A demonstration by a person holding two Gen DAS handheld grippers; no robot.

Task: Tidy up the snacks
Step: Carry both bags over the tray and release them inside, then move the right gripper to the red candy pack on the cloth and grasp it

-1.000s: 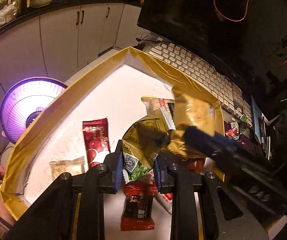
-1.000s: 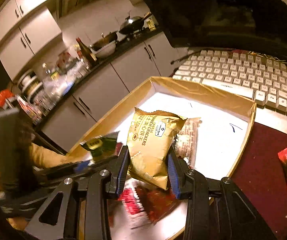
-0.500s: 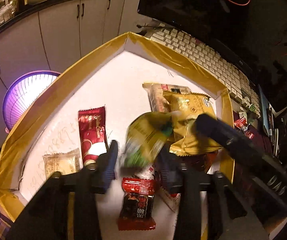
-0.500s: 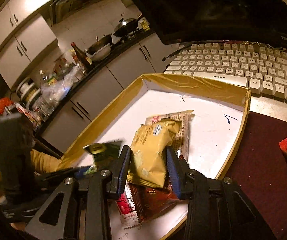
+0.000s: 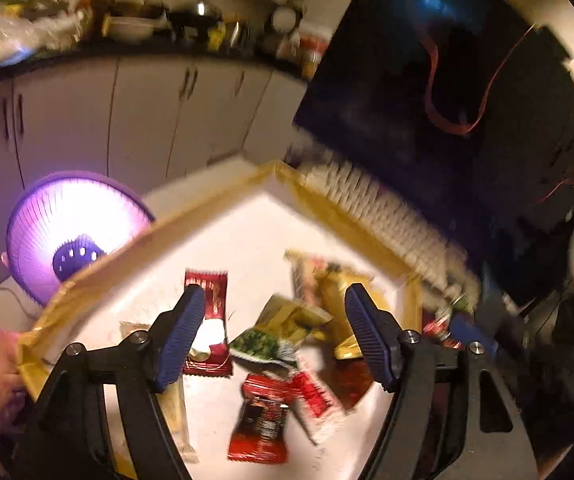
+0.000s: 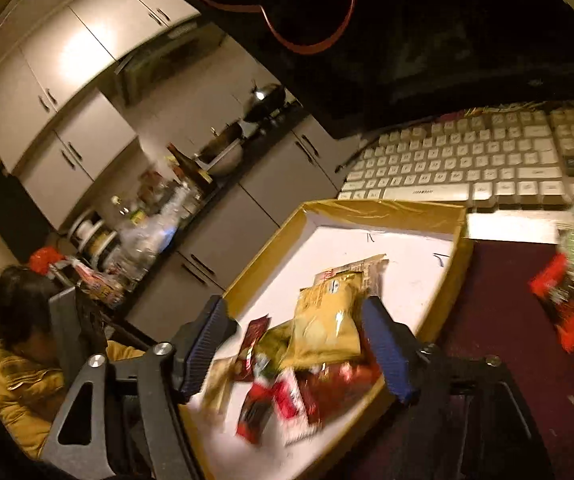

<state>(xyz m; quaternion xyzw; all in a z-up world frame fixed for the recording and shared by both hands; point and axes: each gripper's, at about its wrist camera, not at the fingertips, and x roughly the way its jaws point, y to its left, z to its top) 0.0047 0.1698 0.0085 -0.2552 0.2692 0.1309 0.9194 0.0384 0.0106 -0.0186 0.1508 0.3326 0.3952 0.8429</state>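
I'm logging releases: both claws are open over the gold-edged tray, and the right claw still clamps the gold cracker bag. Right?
Not quite. The right claw is open too, its jaws just opened; the gold cracker bag lies loose in the gold-edged tray, as the right wrist view shows. The left claw is open as stated.

Home kitchen, grey cabinets (image 6: pixel 87 136), wok (image 6: pixel 265 100) on cluttered counter (image 5: pixel 135 40)

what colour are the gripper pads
Dark blue, ribbed pads on black fingers. The left wrist view shows them best.
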